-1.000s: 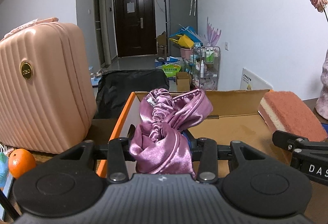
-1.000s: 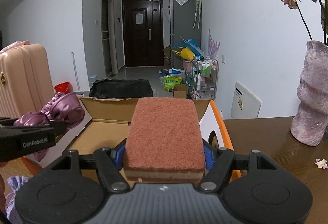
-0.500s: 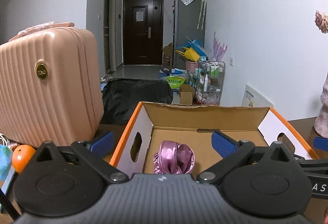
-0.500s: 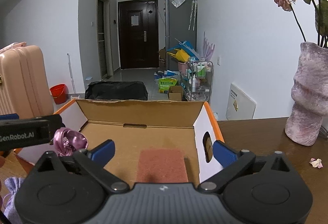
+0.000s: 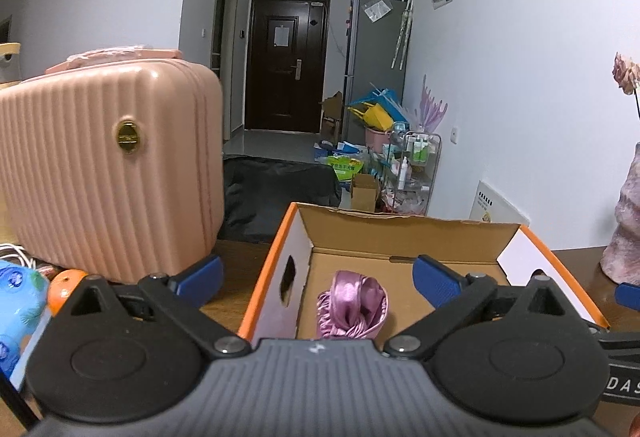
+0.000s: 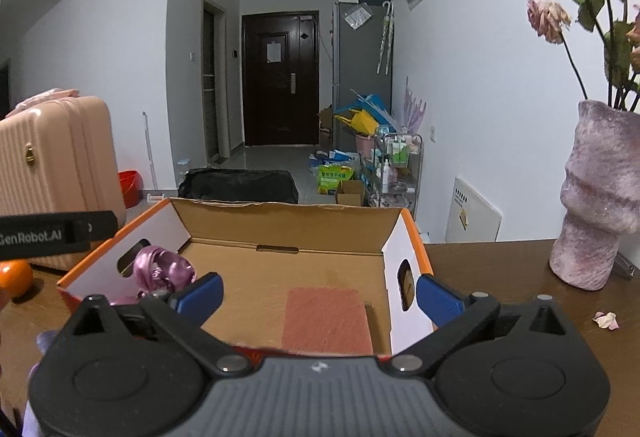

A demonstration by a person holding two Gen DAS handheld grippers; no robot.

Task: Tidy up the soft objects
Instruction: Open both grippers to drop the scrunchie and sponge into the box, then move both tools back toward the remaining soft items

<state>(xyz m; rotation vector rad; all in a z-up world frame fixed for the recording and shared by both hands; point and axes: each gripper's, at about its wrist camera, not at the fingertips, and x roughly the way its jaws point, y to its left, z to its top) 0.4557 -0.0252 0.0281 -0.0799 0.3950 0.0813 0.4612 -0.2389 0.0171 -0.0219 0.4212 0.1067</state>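
Both my grippers, left and right, gape empty over the cardboard box; inside lie crumpled satin scrunchie and flat, coarse sponge.

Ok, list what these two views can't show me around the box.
- Purple satin scrunchie: lower part hidden by the left claw's body, left wrist view.
- Sponge: near edge hidden by the cardboard box front wall, right wrist view.
- Orange: cut off by the frame edge, right wrist view.
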